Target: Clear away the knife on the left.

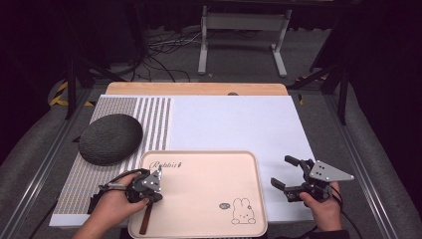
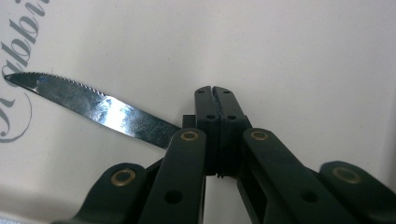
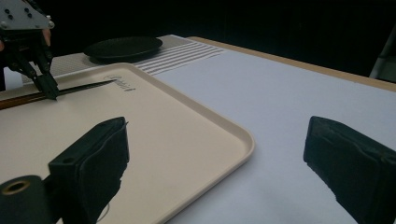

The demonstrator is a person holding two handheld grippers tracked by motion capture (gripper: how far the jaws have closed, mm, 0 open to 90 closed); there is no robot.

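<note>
A knife with a serrated steel blade and brown handle lies flat on the left part of a beige tray. My left gripper points down at the knife with its jaws shut together. Its tips meet the knife near where blade joins handle. Whether the knife is pinched I cannot tell. My right gripper hovers to the right of the tray over the white mat. It is open wide with nothing between its fingers.
A dark round plate sits on a striped placemat at the back left. The white mat stretches behind and right of the tray. A rabbit drawing marks the tray's near right corner.
</note>
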